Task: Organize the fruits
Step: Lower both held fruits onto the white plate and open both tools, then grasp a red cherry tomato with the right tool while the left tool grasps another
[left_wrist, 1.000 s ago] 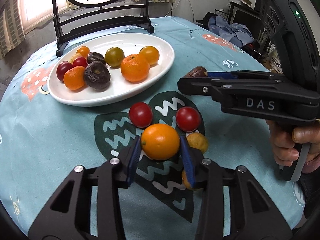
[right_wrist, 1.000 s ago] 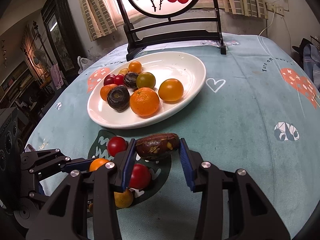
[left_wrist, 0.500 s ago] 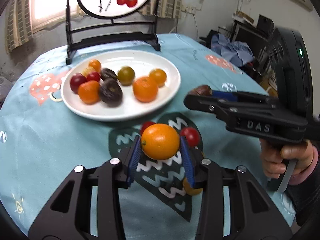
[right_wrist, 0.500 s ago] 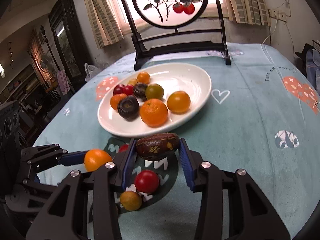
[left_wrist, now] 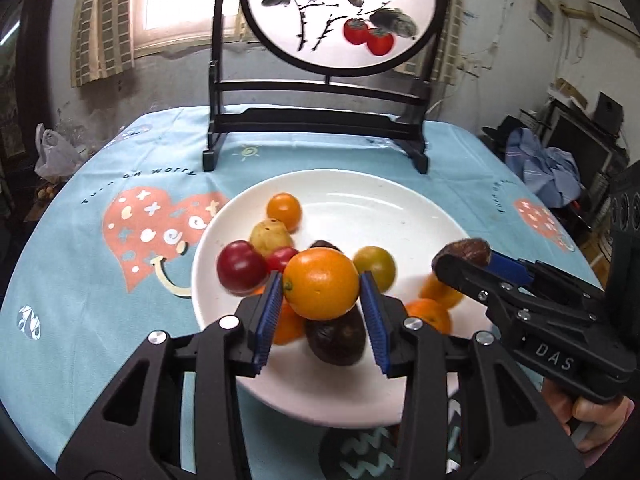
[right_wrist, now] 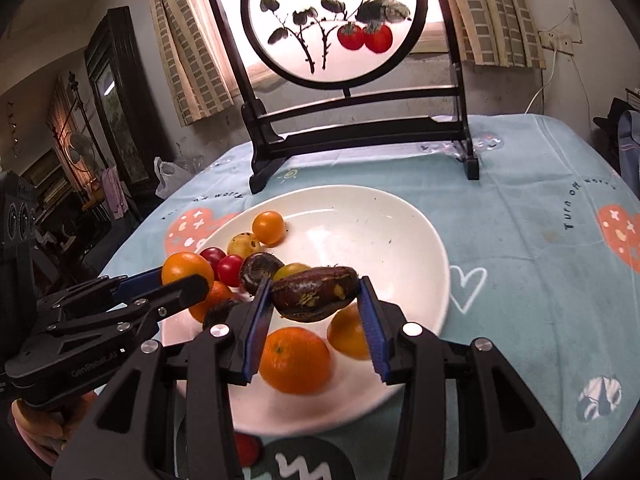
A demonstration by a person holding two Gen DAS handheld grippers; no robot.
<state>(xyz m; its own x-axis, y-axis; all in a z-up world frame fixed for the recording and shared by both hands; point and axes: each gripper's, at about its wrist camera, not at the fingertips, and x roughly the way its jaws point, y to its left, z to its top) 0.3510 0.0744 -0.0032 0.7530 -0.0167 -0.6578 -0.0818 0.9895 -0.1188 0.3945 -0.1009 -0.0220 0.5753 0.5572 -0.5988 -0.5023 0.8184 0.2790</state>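
Note:
My left gripper (left_wrist: 320, 300) is shut on an orange (left_wrist: 321, 283) and holds it above the near side of the white plate (left_wrist: 400, 208). My right gripper (right_wrist: 314, 300) is shut on a dark brown wrinkled fruit (right_wrist: 314, 293) above the same plate (right_wrist: 400, 248). The plate holds several fruits: oranges, red tomatoes, a green tomato (left_wrist: 375, 267), dark fruits. Each gripper shows in the other's view: the right one (left_wrist: 476, 260), the left one (right_wrist: 184, 276).
A black stand with a round painted screen (left_wrist: 340, 16) stands behind the plate on the blue tablecloth (left_wrist: 100, 280). A red tomato (right_wrist: 246, 449) lies on the dark patterned patch (right_wrist: 304, 462) near the table's front edge. Clutter lies beyond the table at the right.
Both grippers have lifted their fruit off the cloth and moved forward over the plate. The loose tomatoes on the cloth have dropped out of the left view.

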